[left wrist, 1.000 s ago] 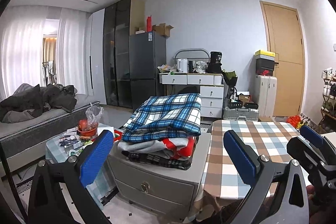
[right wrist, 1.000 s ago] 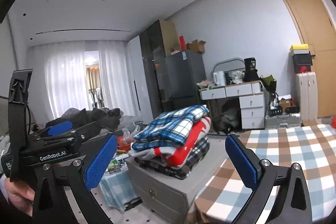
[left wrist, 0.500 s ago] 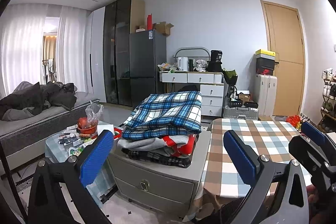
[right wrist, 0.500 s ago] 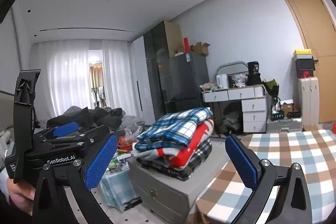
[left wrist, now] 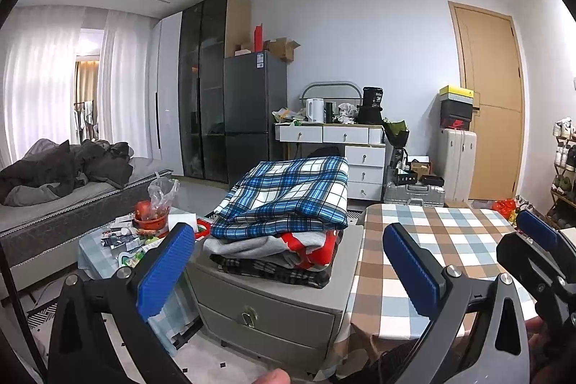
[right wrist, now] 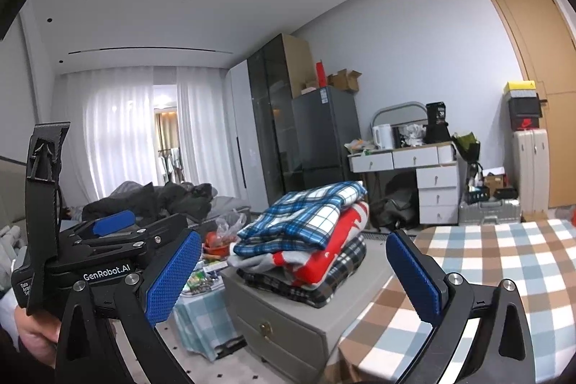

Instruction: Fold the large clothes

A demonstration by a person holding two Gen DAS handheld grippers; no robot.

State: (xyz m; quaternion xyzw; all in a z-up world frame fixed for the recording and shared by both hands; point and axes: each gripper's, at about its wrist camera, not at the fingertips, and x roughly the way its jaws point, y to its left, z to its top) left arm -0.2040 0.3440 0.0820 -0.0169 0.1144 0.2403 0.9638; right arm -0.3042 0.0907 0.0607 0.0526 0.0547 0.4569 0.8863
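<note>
Stack of folded clothes, blue-and-white plaid flannel shirt (left wrist: 288,197) on top, red-and-white garment (right wrist: 331,254) and a dark plaid piece under it, sits on the grey drawer cabinet (left wrist: 273,305). It's just left of the brown-and-blue checked tablecloth surface (left wrist: 442,251).

Change over the last second: stack untouched, same spot. Both cameras have tipped up a bit and backed off slightly, so more ceiling shows and the stack sits lower in both views. The checked surface has no garment on it. My read: between garments, nothing in hand, next piece not yet picked.

Pose: left gripper (left wrist: 284,270) held level, aimed at the stack, jaws wide, empty. Right gripper (right wrist: 295,276) also level, jaws wide, empty, aimed between stack and surface. Right view shows the left gripper body low at the left with the person's hand (right wrist: 36,330) on its handle. Both are well apart from the clothes.
</note>
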